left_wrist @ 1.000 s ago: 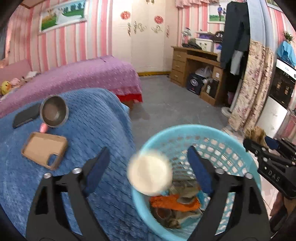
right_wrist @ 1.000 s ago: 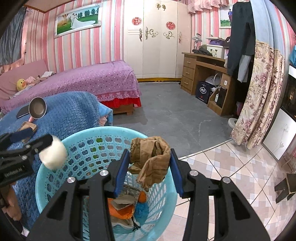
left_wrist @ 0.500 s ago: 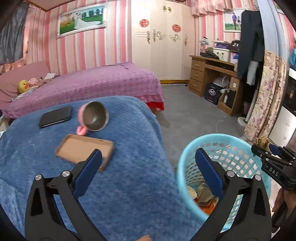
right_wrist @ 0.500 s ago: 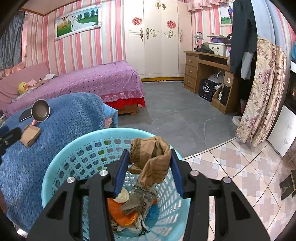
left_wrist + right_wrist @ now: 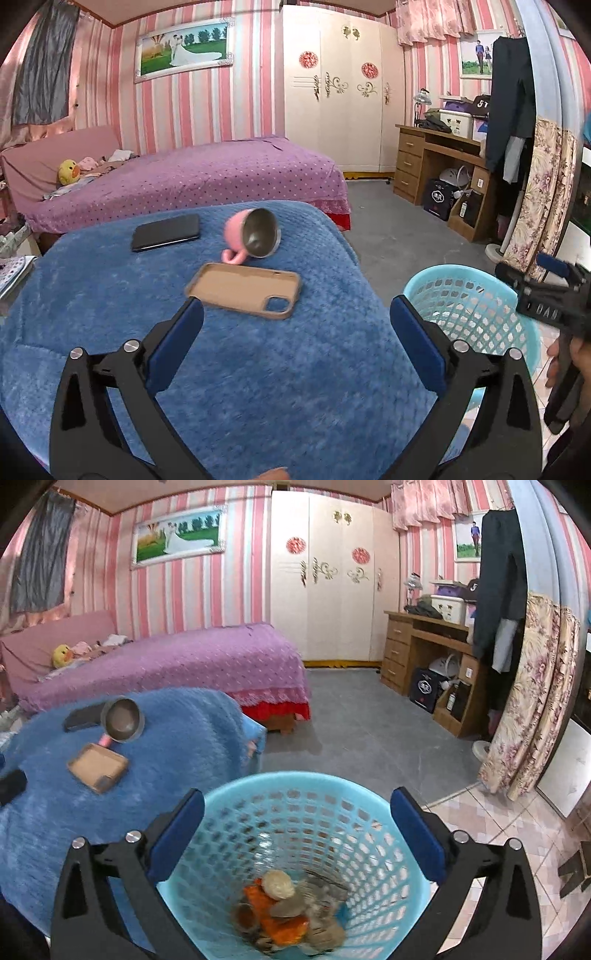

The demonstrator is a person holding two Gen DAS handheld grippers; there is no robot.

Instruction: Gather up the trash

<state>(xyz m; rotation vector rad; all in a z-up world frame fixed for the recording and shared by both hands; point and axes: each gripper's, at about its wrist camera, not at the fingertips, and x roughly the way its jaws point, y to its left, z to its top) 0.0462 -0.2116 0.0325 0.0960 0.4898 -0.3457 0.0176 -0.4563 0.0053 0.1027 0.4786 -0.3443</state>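
A light blue mesh basket (image 5: pixel 295 786) stands on the floor beside the blue-covered table (image 5: pixel 166 738); the left wrist view shows the basket (image 5: pixel 461 291) at right. Trash (image 5: pixel 284 912) lies in its bottom: orange scraps, a pale round piece, crumpled brown paper. My right gripper (image 5: pixel 295 834) hangs over the basket, its jaws opening wide with nothing between them. My left gripper (image 5: pixel 295 339) is open and empty above the blue cover (image 5: pixel 258 369), pointing at a tan phone case (image 5: pixel 243 288). The right gripper (image 5: pixel 543 295) shows at the left view's right edge.
On the blue cover lie a pink cup (image 5: pixel 255 236) on its side and a black phone (image 5: pixel 166 232). A purple bed (image 5: pixel 192 181) stands behind. A wooden desk (image 5: pixel 443 170), hanging clothes and a floral curtain (image 5: pixel 543 199) line the right side. Grey floor lies between.
The left gripper let a pale round piece drop into the basket and swung left over the blue cover. The right gripper opened and the crumpled brown paper fell into the basket.
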